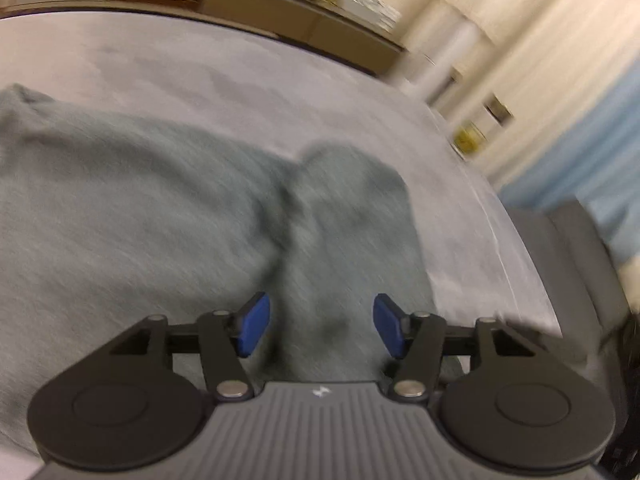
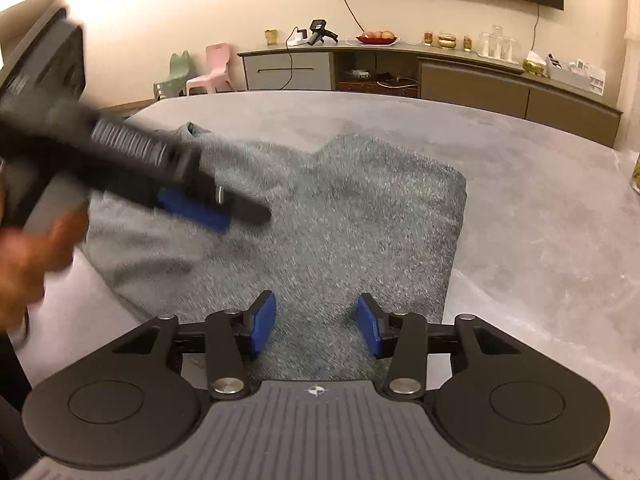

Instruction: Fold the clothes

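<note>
A grey-green knitted garment [image 2: 340,216] lies partly folded on the grey table [image 2: 540,220]. It also fills the left wrist view [image 1: 160,220], blurred. My left gripper [image 1: 322,330] is open and empty just above the garment. It shows in the right wrist view [image 2: 212,208] at the left, blurred, over the garment's left part. My right gripper [image 2: 316,328] is open and empty over the garment's near edge.
A long sideboard [image 2: 440,72] with cups, fruit and boxes stands along the far wall. Two small chairs [image 2: 200,72] stand at the back left. A grey chair [image 1: 576,264] stands by the table's right edge. A hand [image 2: 28,256] holds the left gripper.
</note>
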The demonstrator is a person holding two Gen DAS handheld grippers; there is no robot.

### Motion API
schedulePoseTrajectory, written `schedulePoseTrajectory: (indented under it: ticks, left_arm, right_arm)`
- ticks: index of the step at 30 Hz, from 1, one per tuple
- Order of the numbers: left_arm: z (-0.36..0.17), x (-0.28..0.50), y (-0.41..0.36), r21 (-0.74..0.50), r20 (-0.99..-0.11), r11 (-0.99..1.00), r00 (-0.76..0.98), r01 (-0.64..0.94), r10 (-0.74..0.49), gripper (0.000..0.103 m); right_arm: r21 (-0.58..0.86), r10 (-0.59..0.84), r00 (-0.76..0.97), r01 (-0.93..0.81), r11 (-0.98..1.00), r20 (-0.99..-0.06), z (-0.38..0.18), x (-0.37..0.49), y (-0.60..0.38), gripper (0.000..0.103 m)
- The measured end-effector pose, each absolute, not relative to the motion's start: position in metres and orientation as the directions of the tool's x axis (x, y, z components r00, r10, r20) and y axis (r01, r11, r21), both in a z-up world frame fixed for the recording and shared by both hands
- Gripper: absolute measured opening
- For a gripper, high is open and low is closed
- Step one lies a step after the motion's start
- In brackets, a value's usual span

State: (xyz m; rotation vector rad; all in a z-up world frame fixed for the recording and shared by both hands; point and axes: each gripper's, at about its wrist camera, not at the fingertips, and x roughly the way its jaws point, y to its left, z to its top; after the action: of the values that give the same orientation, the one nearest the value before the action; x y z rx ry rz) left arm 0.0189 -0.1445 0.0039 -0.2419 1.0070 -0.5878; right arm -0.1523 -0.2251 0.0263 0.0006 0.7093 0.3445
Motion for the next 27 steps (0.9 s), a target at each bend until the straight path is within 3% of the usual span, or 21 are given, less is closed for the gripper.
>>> schedulePoseTrajectory:
  ticks: [2,3,4,6,8,11,14,16,18,19,20,24,27]
  left_arm:
    - [-0.006,0.016,-0.152,-0.460,-0.718,0.813,0.390,0.357,-0.577,0.044]
    - [-0.010,0.016,-0.154,-0.476,-0.705,0.803,0.390,0.359,-0.593,0.026]
    - [-0.013,0.016,-0.153,-0.510,-0.675,0.782,0.396,0.359,-0.623,0.018]
    - [-0.021,0.019,-0.142,-0.652,-0.547,0.675,0.402,0.344,-0.734,0.013]
    - [-0.034,0.020,-0.128,-0.769,-0.440,0.571,0.411,0.287,-0.799,0.012]
    - [-0.054,0.023,-0.114,-0.822,-0.441,0.540,0.398,0.181,-0.805,0.012]
    - [-0.055,0.017,-0.105,-0.837,-0.442,0.530,0.399,0.139,-0.803,0.016]
    - [-0.044,0.009,-0.104,-0.808,-0.468,0.567,0.413,0.157,-0.781,0.029]
    - [-0.034,0.000,-0.110,-0.716,-0.551,0.671,0.432,0.193,-0.713,0.031]
    - [-0.033,-0.003,-0.113,-0.663,-0.598,0.721,0.437,0.203,-0.672,0.025]
    - [-0.030,-0.006,-0.114,-0.623,-0.627,0.754,0.443,0.207,-0.640,0.025]
    - [-0.011,-0.023,-0.091,-0.609,-0.636,0.773,0.472,0.177,-0.610,0.030]
    - [0.009,-0.037,-0.064,-0.577,-0.636,0.799,0.520,0.171,-0.570,0.040]
  right_arm:
    - [0.149,0.330,0.719,-0.305,0.941,-0.612,0.032,-0.155,-0.232,0.048]
    - [0.181,0.350,0.728,-0.303,0.936,-0.590,0.036,-0.155,-0.237,0.048]
    - [0.216,0.373,0.737,-0.304,0.928,-0.563,0.040,-0.157,-0.243,0.048]
    - [0.278,0.411,0.744,-0.306,0.910,-0.527,0.046,-0.162,-0.253,0.048]
    - [0.328,0.442,0.741,-0.309,0.893,-0.505,0.048,-0.165,-0.259,0.048]
    - [0.316,0.442,0.717,-0.314,0.895,-0.539,0.041,-0.163,-0.255,0.048]
    - [0.184,0.362,0.678,-0.322,0.928,-0.640,0.023,-0.156,-0.237,0.049]
    - [0.104,0.331,0.687,-0.351,0.931,-0.647,0.022,-0.158,-0.226,0.050]
    - [0.133,0.353,0.693,-0.352,0.927,-0.628,0.024,-0.159,-0.228,0.050]
    - [0.154,0.367,0.697,-0.351,0.924,-0.616,0.026,-0.160,-0.229,0.050]
    - [0.156,0.372,0.690,-0.356,0.921,-0.621,0.024,-0.160,-0.227,0.050]
    - [0.031,0.300,0.693,-0.372,0.928,-0.655,0.017,-0.166,-0.205,0.050]
    - [0.005,0.250,0.742,-0.316,0.949,-0.622,0.026,-0.177,-0.195,0.050]
